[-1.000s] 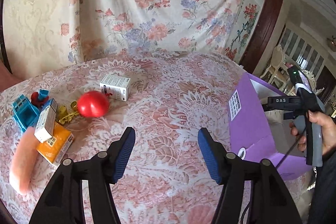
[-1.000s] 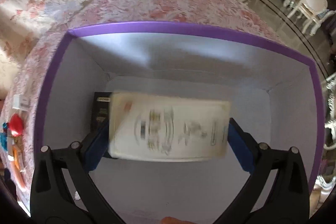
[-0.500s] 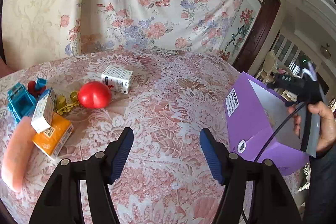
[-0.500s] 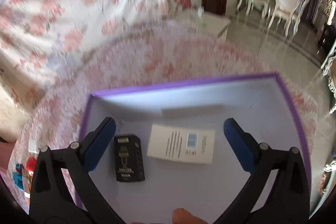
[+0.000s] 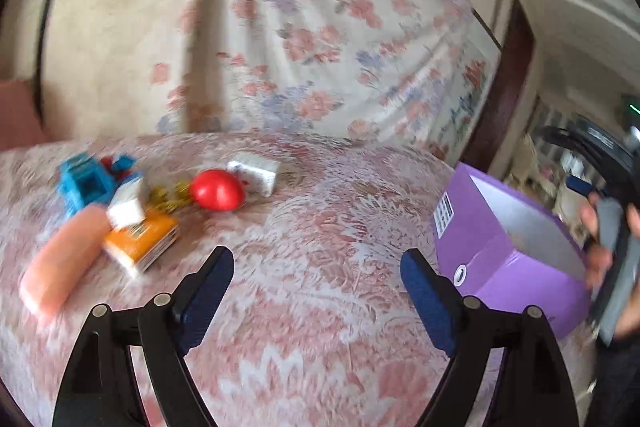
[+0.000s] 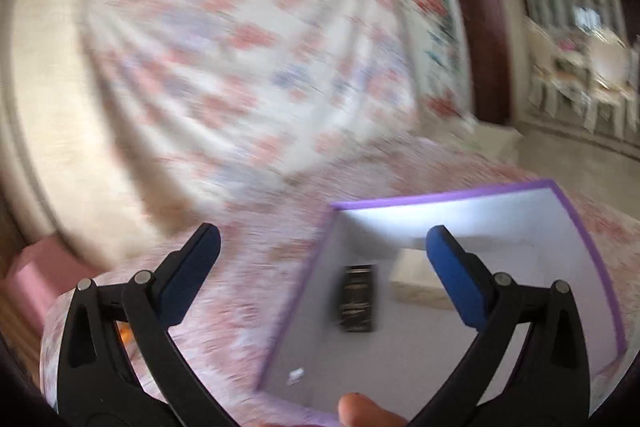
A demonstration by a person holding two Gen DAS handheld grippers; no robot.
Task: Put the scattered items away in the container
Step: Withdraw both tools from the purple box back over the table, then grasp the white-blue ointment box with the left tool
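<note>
A sec earlier the right gripper (image 6: pixel 322 251) had a pale flat box between its pads, low inside the purple container (image 6: pixel 576 223). By this moment it had let go: jaws spread wide, nothing between them, and it had lifted and swung left, so that its left finger stood over the tablecloth (image 5: pixel 320 211) and only the right one over the container's opening. The whole right wrist view was smeared w/ motion. The pale flat box (image 6: pixel 416 289) lay on the container floor, beside a small black box (image 6: pixel 357 297) already in there; a white scrap nearer the front wall was too blurred to name.

So two items were in, and the rest were out. In the left wrist view the pile sat well apart from the container (image 5: pixel 504 259), across the cloth: red ball (image 5: pixel 216 190), white carton (image 5: pixel 256 173), blue toy (image 5: pixel 86 183), orange box (image 5: pixel 142 241), a peach-coloured roll (image 5: pixel 64 259), prob. some gold bits between. The left gripper (image 5: pixel 316 281) hung over bare cloth, jaws wide apart, holding nothing, and had drifted a little towards the pile.

Judged from that: one drop-off was done, right gripper was heading back for another, and most of the tidying remained.
</note>
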